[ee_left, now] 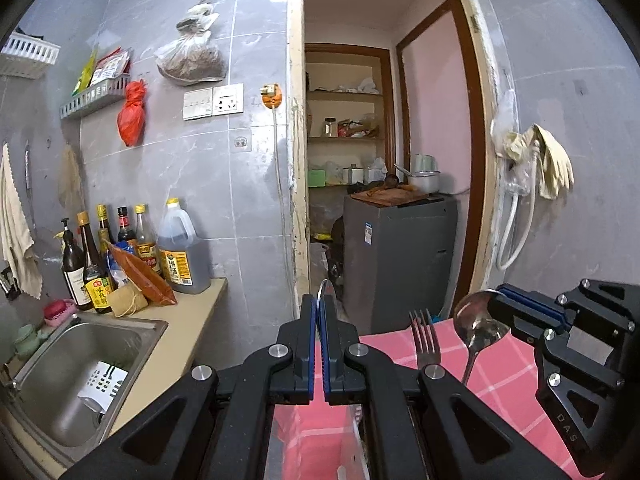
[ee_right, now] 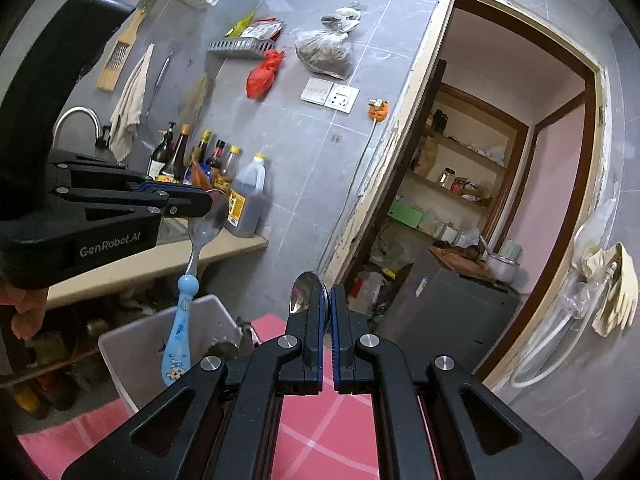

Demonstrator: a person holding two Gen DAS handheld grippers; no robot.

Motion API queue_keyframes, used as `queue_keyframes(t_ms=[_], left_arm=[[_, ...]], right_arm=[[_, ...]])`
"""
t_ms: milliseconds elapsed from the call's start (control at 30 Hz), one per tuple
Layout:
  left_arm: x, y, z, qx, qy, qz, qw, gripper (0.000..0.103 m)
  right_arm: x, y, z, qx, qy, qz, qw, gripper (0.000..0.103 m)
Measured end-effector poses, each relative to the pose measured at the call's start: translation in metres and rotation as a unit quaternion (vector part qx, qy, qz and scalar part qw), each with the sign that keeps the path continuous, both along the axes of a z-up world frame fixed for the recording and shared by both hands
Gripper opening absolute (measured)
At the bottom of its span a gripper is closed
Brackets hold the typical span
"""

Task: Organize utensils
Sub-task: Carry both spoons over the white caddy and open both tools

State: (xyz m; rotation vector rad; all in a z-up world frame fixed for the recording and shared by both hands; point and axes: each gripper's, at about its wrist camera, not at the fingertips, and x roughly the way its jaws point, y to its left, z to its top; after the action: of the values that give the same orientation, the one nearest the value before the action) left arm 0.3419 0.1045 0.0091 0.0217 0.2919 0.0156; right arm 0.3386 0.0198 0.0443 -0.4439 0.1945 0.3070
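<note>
The left claw (ee_left: 319,312) is squeezed shut on the bowl of a spoon with a blue handle (ee_right: 180,320), held up in the air. The right claw (ee_right: 330,308) is squeezed shut on a plain metal spoon (ee_left: 476,328), beside a fork (ee_left: 426,344) over the pink desk (ee_left: 512,364).

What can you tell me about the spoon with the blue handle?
The blue-handled spoon has a shiny metal bowl and a light blue, plastic-looking handle printed with cartoon pictures. The left gripper is shut on its bowl's upper edge, so it hangs handle-down and slightly tilted, in front of a grey bin. Nothing else touches it.
</note>
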Motion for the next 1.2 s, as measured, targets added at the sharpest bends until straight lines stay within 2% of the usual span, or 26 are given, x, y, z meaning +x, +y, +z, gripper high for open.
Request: queue_keyframes(t_ms=[233, 333, 600, 767, 1200], left_arm=[[-0.014, -0.014, -0.017, 0.047, -0.024, -0.006, 0.9986, 0.003], [-0.017, -0.019, -0.022, 0.057, -0.019, -0.014, 0.9981, 0.003], [-0.019, -0.012, -0.032, 0.016, 0.021, -0.028, 0.9993, 0.003], [-0.025, -0.015, -0.036, 0.012, 0.028, -0.030, 0.9991, 0.003], [-0.027, -0.009, -0.037, -0.029, 0.054, -0.037, 0.9975, 0.007]], right_arm=[[0.001, -0.005, -0.007, 0.005, 0.007, -0.007, 1.000, 0.003], [-0.001, -0.006, -0.011, 0.013, 0.015, 0.000, 1.000, 0.003], [0.001, -0.015, -0.022, 0.047, 0.050, 0.014, 0.998, 0.004], [0.001, -0.018, -0.026, 0.054, 0.055, 0.017, 0.997, 0.004], [-0.001, -0.026, -0.029, 0.080, 0.081, 0.023, 0.993, 0.005]])
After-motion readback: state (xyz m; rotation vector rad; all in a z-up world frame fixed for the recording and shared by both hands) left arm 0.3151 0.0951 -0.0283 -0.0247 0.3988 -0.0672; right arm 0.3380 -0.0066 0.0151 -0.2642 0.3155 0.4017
